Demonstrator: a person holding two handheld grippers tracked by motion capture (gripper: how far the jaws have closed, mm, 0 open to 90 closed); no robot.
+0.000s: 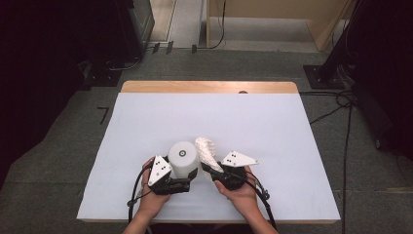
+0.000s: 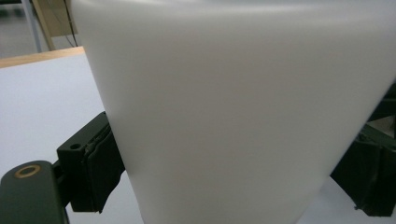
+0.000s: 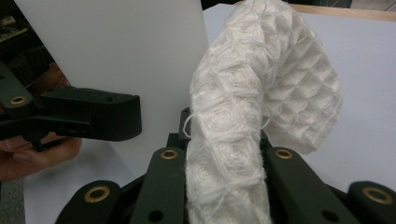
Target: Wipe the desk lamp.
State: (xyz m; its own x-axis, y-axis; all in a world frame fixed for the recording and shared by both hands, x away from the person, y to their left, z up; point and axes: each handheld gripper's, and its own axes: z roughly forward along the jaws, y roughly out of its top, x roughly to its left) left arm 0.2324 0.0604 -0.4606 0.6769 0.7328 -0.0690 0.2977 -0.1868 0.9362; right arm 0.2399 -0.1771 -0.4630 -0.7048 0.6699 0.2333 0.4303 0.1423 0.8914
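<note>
Centrally, near the front edge of the surface (image 1: 272,122), stands item one: a white plastic cup (image 1: 183,157), inverted with its flat base uppermost and a small round mark at the centre of that base; its wall is plain, with no brand, label or writing legible in any view. The left gripper (image 1: 187,181) has its fingers (image 2: 95,163) closed on the cup's lower wall, one pad pressed to each side. Item two: a white waffle-weave cloth (image 1: 206,148), rolled or bunched into a thick curved bundle, unmarked, rising just beside the cup on its right; whether the two touch cannot be told. The right gripper (image 1: 210,169) clamps the cloth's lower end, its fingers (image 3: 161,186) closed tightly on the fabric. Each gripper carries a grey three-cornered plate bearing small dark dots, no lettering. A white sheet covers the surface, leaving a wooden strip (image 1: 209,87) along the far edge. Grey floor (image 1: 58,146) surrounds it, cables (image 1: 348,126) trailing at right.
</note>
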